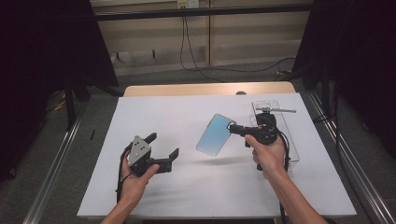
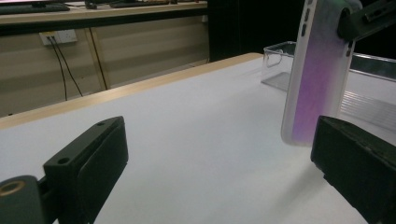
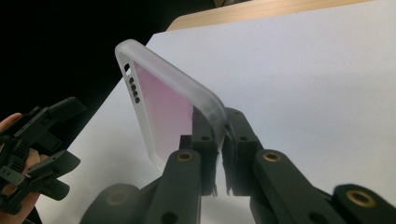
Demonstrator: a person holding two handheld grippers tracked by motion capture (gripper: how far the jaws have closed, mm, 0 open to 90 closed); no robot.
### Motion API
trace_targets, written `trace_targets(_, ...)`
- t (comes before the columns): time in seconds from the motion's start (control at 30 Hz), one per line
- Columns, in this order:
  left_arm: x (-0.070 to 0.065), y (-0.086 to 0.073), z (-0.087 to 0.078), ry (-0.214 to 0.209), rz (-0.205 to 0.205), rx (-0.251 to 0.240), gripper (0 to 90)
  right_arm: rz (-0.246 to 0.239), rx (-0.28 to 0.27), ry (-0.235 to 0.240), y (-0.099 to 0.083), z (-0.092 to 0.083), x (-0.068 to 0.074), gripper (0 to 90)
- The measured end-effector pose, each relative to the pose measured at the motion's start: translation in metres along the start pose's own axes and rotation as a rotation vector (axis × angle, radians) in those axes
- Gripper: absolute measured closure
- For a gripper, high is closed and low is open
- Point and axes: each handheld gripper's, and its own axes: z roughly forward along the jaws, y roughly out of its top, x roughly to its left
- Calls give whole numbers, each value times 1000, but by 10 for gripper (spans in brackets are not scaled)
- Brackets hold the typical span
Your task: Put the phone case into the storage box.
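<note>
Overhead, a white sheet (image 1: 187,186) covers the wooden table (image 1: 187,89), grey floor and black curtains around it. Right gripper (image 1: 235,129) pinches a frosted phone case (image 1: 213,134) above the sheet; left gripper (image 1: 164,147) gapes empty nearby.

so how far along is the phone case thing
Done: the right claw is shut on one edge of the translucent phone case, which is lifted clear of the white mat. In hand: the case hangs between the hands. Left: the left claw is open and apart from it; the clear tray sits behind, probably the next stop.
</note>
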Motion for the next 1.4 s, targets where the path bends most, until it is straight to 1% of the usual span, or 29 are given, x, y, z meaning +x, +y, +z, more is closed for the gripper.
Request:
trace_targets(0.07, 3, -3, -4, -5, -7, 1, 41, 0, -5, -4, 0, -2, -1, 843)
trace_targets(0.1, 4, -5, -6, 0, -12, -2, 39, 1, -6, -12, 1, -3, -2, 843)
trace_targets(0.17, 7, -7, -11, -2, -10, -5, 37, 5, -12, -13, 1, -5, -3, 843)
trace_targets(0.2, 8, -8, -13, -2, -3, 1, 36, 4, -13, -17, 2, -6, -4, 843)
trace_targets(0.27, 9, -11, -17, -1, -25, -10, 33, -4, -18, -30, 2, -8, -5, 843)
trace_targets(0.33, 10, -13, -20, 7, -35, -16, 33, -3, -21, -35, 2, -10, -6, 843)
trace_targets(0.4, 11, -14, -22, 10, -34, -17, 35, -8, -26, -40, 3, -11, -7, 843)
trace_targets(0.47, 11, -15, -24, 16, -40, -14, 36, -6, -30, -42, 3, -13, -9, 843)
trace_targets(0.5, 12, -16, -25, 9, -36, -7, 36, -4, -32, -43, 3, -13, -10, 843)
trace_targets(0.53, 11, -17, -26, 10, -44, -4, 34, -2, -34, -44, 3, -14, -10, 843)
trace_targets(0.63, 12, -20, -31, 9, -34, 8, 26, -7, -37, -49, 4, -16, -11, 843)
trace_targets(0.77, 13, -25, -41, 26, -57, 7, 26, -12, -42, -54, 4, -19, -12, 843)
trace_targets(0.8, 14, -25, -44, 29, -48, 9, 25, -12, -44, -54, 5, -19, -12, 843)
trace_targets(0.9, 14, -26, -50, 47, -35, -4, 25, -19, -54, -58, 5, -21, -13, 843)
trace_targets(0.93, 14, -26, -52, 47, -42, -9, 25, -19, -58, -55, 5, -22, -14, 843)
trace_targets(1.0, 15, -26, -54, 46, -41, -10, 24, -18, -65, -57, 6, -24, -15, 843)
trace_targets(1.03, 16, -26, -55, 54, -32, -6, 24, -19, -68, -59, 6, -25, -16, 843)
trace_targets(1.1, 18, -29, -59, 53, -19, -4, 24, -19, -74, -59, 7, -27, -17, 843)
trace_targets(1.13, 19, -31, -61, 47, -31, -3, 24, -20, -79, -59, 7, -28, -17, 843)
trace_targets(1.2, 22, -33, -67, 42, -74, -15, 24, -23, -84, -61, 8, -30, -18, 843)
trace_targets(1.23, 22, -33, -68, 44, -74, -22, 24, -24, -85, -63, 9, -31, -19, 843)
trace_targets(1.27, 22, -31, -68, 46, -50, -24, 24, -29, -88, -65, 10, -32, -20, 843)
trace_targets(1.3, 22, -30, -68, 62, -15, -28, 23, -31, -93, -69, 10, -32, -20, 843)
trace_targets(1.33, 22, -30, -69, 69, 5, -37, 21, -32, -96, -72, 11, -33, -20, 843)
trace_targets(1.37, 23, -30, -68, 45, -25, -48, 20, -35, -97, -73, 11, -34, -21, 843)
trace_targets(1.4, 24, -32, -68, 27, -57, -45, 19, -38, -102, -77, 12, -36, -21, 843)
